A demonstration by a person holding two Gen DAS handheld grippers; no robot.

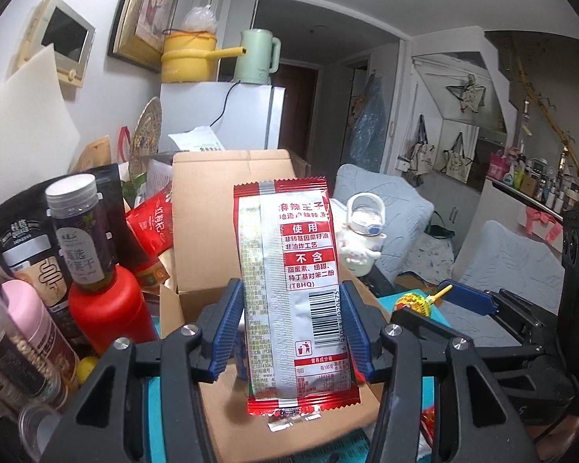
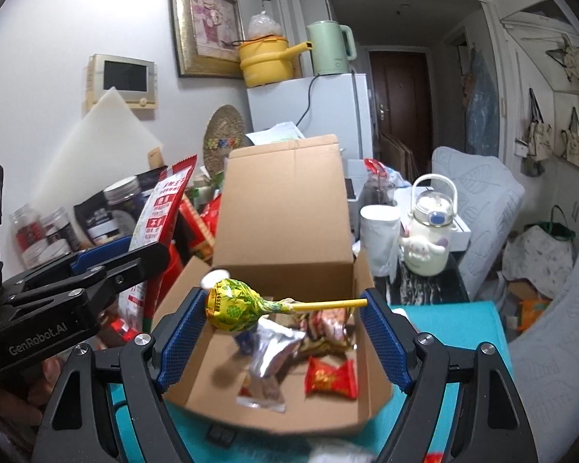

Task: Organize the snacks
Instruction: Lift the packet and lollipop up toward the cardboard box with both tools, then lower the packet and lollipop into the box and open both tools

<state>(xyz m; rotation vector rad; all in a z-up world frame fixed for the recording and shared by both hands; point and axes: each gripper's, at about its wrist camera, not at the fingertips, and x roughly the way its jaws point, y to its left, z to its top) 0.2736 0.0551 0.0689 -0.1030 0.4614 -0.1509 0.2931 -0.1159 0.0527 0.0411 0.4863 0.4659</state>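
Note:
An open cardboard box (image 2: 285, 208) stands on the teal table; it also shows in the left wrist view (image 1: 212, 200). Inside lie a silver packet (image 2: 268, 362), a red candy (image 2: 331, 378) and other wrapped snacks. My left gripper (image 1: 291, 332) is shut on a red-and-white spicy snack packet (image 1: 293, 289), held upright over the box; the packet also shows in the right wrist view (image 2: 160, 216). My right gripper (image 2: 285, 337) holds a yellow-green lollipop (image 2: 235, 305) crosswise between its pads above the box, stick (image 2: 330, 305) pointing right. The lollipop also shows in the left wrist view (image 1: 417, 303).
Jars, bottles and a red bottle (image 1: 108, 308) crowd the left. A white cartoon water bottle (image 2: 428, 239) and a white cup (image 2: 378, 231) stand right of the box. A small fridge (image 2: 328, 112) with a yellow pot and green kettle is behind. Sofa cushions lie right.

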